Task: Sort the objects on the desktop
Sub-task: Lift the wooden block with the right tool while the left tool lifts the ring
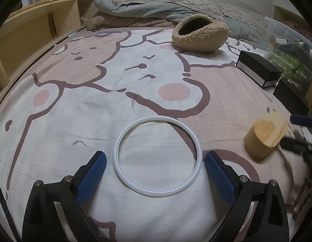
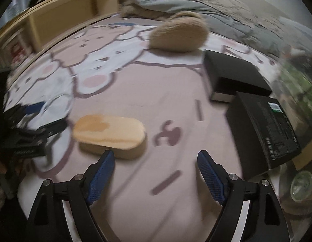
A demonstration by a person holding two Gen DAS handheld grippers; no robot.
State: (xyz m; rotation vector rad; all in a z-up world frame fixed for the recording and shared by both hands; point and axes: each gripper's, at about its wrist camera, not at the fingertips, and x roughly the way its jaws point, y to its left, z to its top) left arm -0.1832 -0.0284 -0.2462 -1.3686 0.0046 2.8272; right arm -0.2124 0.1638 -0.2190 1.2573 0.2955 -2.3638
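Sorting barely under way, by the look of the bed [image 1: 79, 109]: everything lying loose on the cartoon-print sheet, nothing gripped. Left gripper [image 1: 155, 159] low over the sheet, fingers [image 1: 95, 171] spread wide either side of one white ring [image 1: 158, 157], flat on the sheet and touched by neither pad. Probably the approach to a pick; next move likely a descent and a pinch on the thin rim, not across the hoop. Further right, one tan slipper [image 2: 109, 135] sole-up near the ring, a second fleecy slipper [image 1: 200, 33] far back by the bedding. Right gripper [image 2: 156, 157], blurred, fingers open and empty, the near slipper just ahead of its left pad. Rightmost, two black boxes [image 2: 234, 80] side by side, then one clear bin [image 1: 287, 46], likely the sorting destination.
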